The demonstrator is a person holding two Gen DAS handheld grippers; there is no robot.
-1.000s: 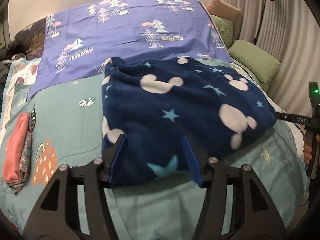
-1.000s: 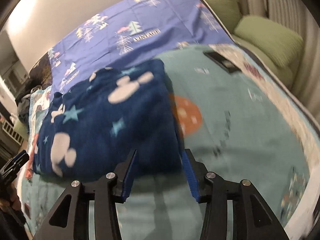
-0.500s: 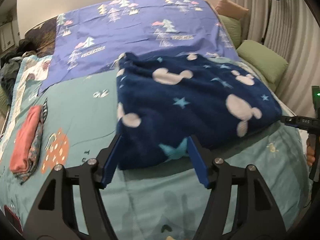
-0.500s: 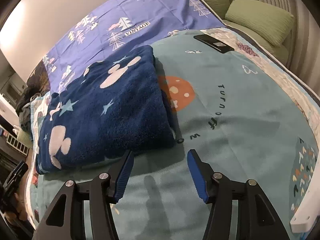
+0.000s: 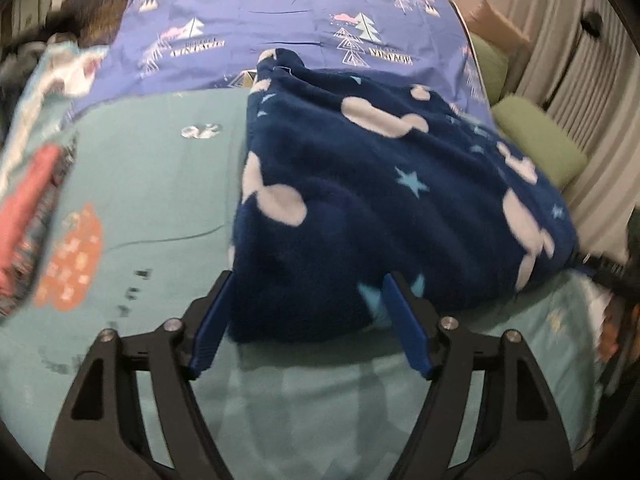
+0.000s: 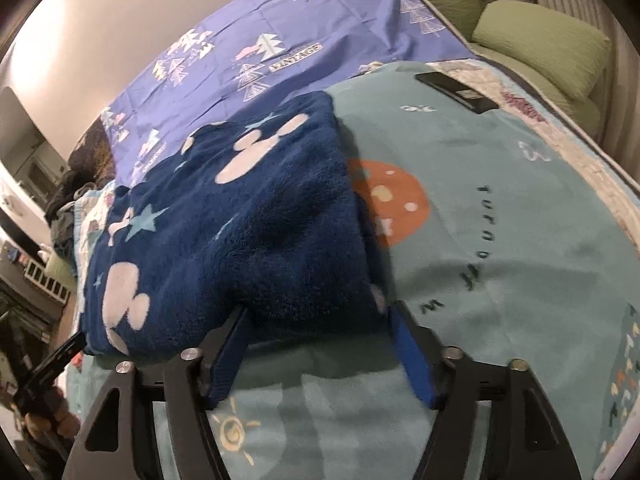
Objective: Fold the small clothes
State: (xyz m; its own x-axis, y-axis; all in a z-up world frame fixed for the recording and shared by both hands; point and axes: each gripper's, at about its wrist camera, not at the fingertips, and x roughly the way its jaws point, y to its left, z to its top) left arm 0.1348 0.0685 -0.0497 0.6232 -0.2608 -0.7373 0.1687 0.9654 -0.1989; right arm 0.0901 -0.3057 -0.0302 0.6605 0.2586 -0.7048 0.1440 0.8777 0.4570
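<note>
A navy fleece garment [image 5: 380,208] with white mouse heads and light blue stars lies folded on the teal bedspread [image 5: 160,168]; it also shows in the right wrist view [image 6: 248,232]. My left gripper [image 5: 308,300] is open, its blue fingers [image 5: 404,320] straddling the garment's near left corner. My right gripper [image 6: 316,332] is open, its fingers [image 6: 408,344] straddling the garment's near right corner. Neither one pinches the cloth.
A purple sheet [image 5: 280,24] with tree prints covers the far bed. A folded pink-red garment [image 5: 24,216] lies at the left. Green pillows [image 6: 540,44] line the right side. A black phone [image 6: 456,92] lies on the bedspread beyond the garment.
Both grippers have moved in toward the garment's near edge, and their open fingers now straddle its two front corners. The garment itself lies as before.
</note>
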